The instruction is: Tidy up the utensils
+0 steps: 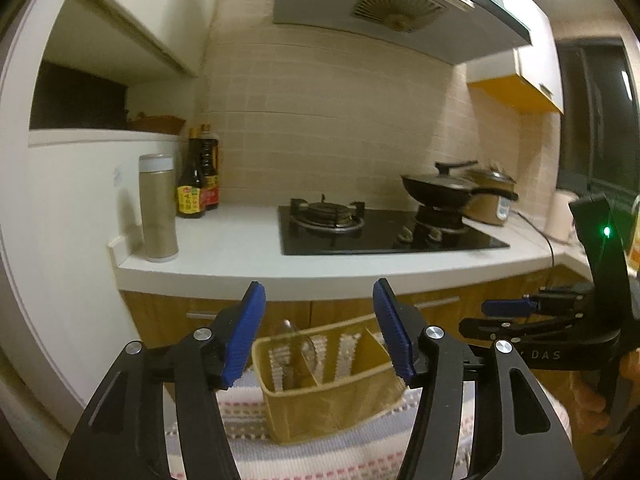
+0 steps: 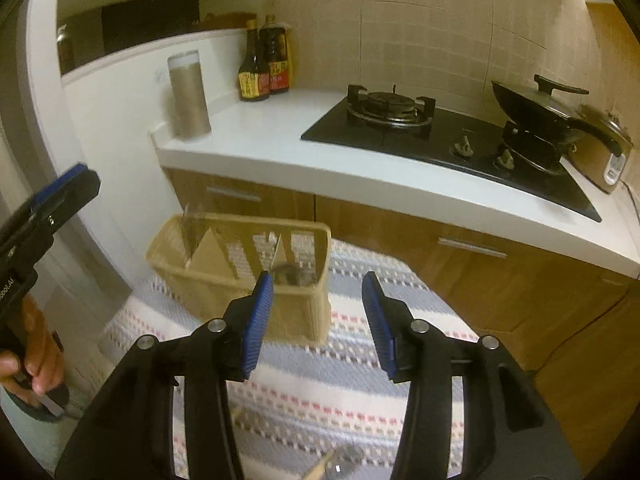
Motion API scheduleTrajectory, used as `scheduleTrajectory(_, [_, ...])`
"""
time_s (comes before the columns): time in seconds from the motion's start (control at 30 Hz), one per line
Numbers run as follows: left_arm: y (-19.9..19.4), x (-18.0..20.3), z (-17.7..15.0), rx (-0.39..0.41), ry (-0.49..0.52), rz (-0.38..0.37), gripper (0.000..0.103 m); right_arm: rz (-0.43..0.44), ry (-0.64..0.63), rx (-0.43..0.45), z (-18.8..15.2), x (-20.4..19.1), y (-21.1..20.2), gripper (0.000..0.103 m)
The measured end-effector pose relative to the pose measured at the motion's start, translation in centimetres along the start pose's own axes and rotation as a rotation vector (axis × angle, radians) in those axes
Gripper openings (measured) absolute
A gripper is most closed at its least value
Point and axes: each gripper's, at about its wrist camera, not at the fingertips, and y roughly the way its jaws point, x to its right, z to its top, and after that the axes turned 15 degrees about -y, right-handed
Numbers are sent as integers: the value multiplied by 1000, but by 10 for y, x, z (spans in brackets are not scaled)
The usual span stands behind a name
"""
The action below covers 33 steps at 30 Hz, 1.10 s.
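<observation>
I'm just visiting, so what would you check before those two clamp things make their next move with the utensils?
1. Left hand-held gripper open and carrying nothing: ok.
2. Right hand-held gripper open and carrying nothing: ok.
3. Utensil basket upright on the striped cloth: ok.
4. Free room in the basket: ok, the dividers show and at least one section looks vacant.
5. A utensil left to pick up: ok, a wooden handle lies on the cloth near the right gripper.
6. What kind of utensil that is: cannot tell, it is cut off at the picture's edge.
</observation>
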Motion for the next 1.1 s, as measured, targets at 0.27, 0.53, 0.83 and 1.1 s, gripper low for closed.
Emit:
scheduleTrajectory(0.27, [-19, 26, -48, -157, 146, 40, 54, 62, 25, -118, -40, -10, -12, 43])
scheduleTrajectory(0.53, [-6, 19, -114, -509, 179, 16, 54, 207, 173, -283, -90, -3, 15, 43])
scheduleTrajectory(0.83, [20, -7, -175, -816, 163, -15, 49, 192, 150, -501, -148, -12, 52, 36])
scheduleTrajectory(1.1, [35, -1, -197, -863, 210, 25, 37, 232, 224, -575, -170, -7, 68, 28])
